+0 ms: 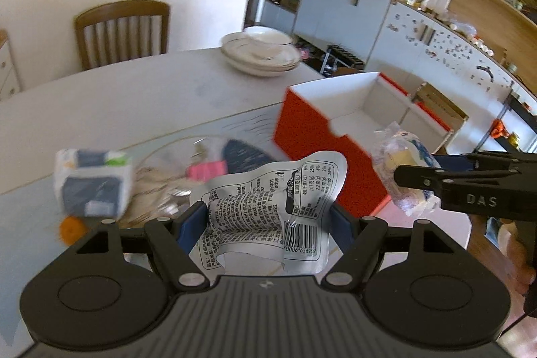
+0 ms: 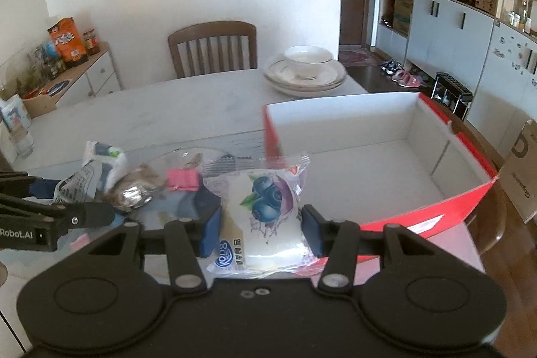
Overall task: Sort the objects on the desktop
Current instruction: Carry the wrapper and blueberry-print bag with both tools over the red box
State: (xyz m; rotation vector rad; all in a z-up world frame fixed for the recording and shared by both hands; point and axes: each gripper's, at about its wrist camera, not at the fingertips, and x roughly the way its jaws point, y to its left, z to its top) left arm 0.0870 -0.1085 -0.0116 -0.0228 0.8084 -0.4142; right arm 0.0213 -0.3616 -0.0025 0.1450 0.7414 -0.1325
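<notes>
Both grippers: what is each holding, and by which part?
Left gripper pinches the crumpled silver snack wrapper across its lower middle. Right gripper clamps the clear blueberry-print bread packet by its side edges, low down.

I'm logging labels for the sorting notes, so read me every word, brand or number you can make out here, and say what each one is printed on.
"DAS": side of the right gripper, in the left wrist view.
"Robot.AI": side of the left gripper, in the right wrist view.
"0006 656965", partly legible: under the barcode on the silver wrapper.
Nutrition table and small print on that wrapper: too small to read.
Blue logo and characters on the blueberry snack packet: not legible.
Orange bag and brown paper bag: print unreadable.
</notes>
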